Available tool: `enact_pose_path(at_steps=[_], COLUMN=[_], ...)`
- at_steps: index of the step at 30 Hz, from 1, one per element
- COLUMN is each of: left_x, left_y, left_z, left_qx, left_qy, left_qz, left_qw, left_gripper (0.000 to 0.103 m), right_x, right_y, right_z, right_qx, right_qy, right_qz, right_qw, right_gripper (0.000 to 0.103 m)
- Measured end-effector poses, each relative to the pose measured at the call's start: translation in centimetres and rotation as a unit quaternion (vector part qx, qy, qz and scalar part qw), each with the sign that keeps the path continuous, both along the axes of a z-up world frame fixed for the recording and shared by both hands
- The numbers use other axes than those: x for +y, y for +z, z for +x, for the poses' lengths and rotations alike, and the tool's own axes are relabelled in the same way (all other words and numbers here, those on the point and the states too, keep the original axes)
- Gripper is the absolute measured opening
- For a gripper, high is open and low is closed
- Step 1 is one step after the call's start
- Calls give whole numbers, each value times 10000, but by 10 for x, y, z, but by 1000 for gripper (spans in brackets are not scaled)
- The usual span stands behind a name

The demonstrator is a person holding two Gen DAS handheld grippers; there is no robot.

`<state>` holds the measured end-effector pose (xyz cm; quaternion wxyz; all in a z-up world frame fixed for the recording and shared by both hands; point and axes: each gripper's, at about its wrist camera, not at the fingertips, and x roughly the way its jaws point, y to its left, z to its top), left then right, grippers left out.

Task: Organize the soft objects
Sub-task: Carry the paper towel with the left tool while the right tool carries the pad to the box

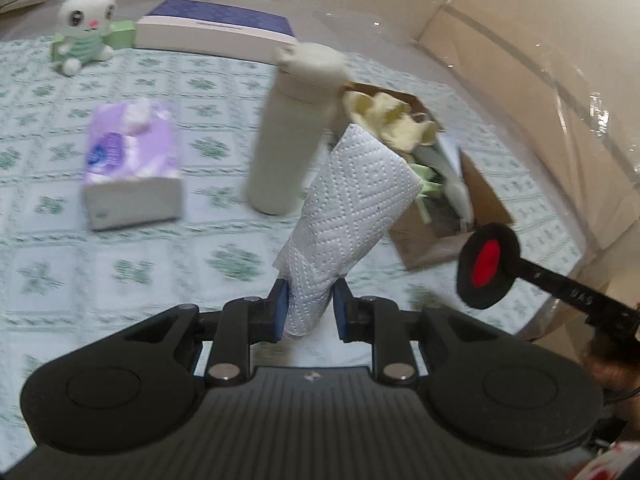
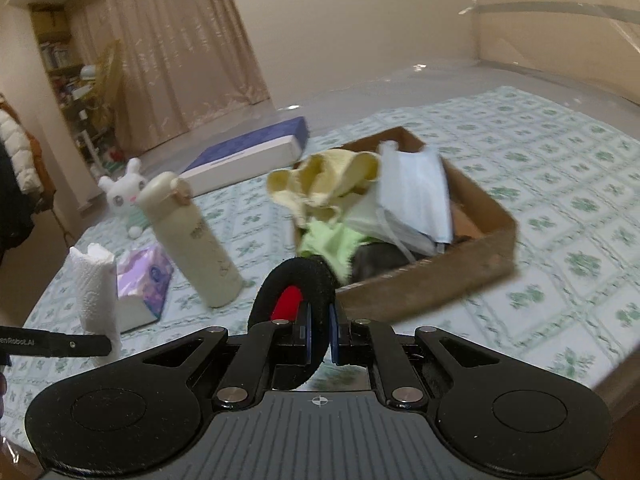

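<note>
Your left gripper pinches a paper towel above the table; your right gripper pinches a black-and-red pad near the box of cloths.

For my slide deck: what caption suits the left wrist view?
Left gripper holding a folded paper towel above the tablecloth, near the cardboard box.

We look from both wrist cameras, each angled down across the table, close above the cardboard box. Left view sits left of the box, right view nearer it. Both share the box and the cream bottle beside it.
</note>
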<state>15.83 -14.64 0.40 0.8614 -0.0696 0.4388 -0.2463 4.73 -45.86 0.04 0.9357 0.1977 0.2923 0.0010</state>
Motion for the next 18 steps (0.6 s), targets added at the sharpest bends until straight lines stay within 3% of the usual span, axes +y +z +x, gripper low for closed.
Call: enact_pose_path(at_steps=[8, 18], left_x=[-84, -179], left_y=[3, -1], left_z=[9, 56], left_qx=[-78, -85], left_qy=[-459, -589], left_qz=[-71, -65], left_qw=[9989, 9982], left_gripper=[21, 22], right_x=[-52, -112], right_y=[7, 16], right_z=[-9, 43], right_qx=[-105, -183], right_qy=[-475, -482], right_qz=[-68, -555], right_qw=[9988, 9971], right_gripper=[9, 9])
